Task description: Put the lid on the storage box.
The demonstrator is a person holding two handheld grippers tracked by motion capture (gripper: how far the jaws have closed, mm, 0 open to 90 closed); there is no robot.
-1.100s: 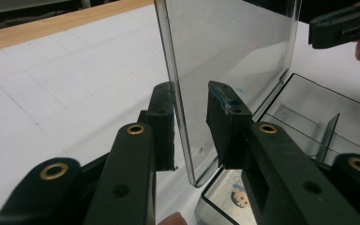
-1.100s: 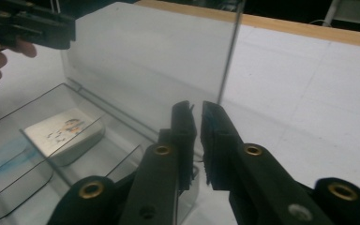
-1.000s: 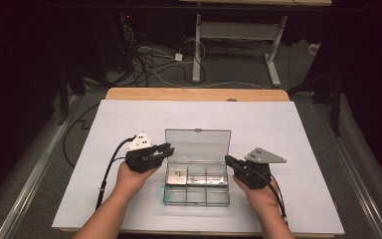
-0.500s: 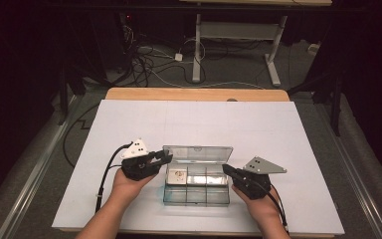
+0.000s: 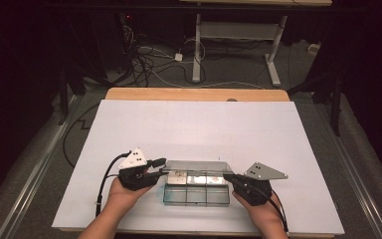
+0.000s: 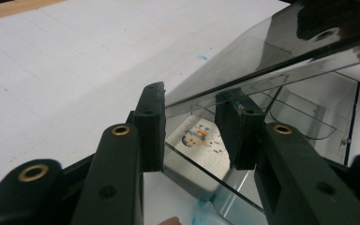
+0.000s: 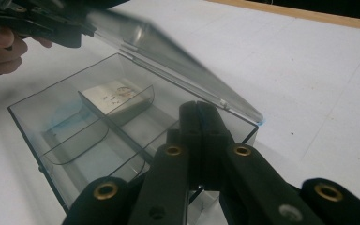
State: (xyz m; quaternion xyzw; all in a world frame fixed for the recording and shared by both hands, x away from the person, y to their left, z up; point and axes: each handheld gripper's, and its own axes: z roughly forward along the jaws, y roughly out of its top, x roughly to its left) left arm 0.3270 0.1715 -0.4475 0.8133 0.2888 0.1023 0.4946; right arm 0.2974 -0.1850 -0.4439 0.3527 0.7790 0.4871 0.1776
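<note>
Closing the hinged lid of the clear plastic compartment box, low in the middle of the high view on the white bench, looks like the work in hand. The left claw stands spread astride the lid's end edge, its jaws having just been opening, pads not plainly pressing. The right claw is pressed together against the box's end wall. The box is likely light, stiff, slick and brittle at the hinge; grip rims, gently.
</note>
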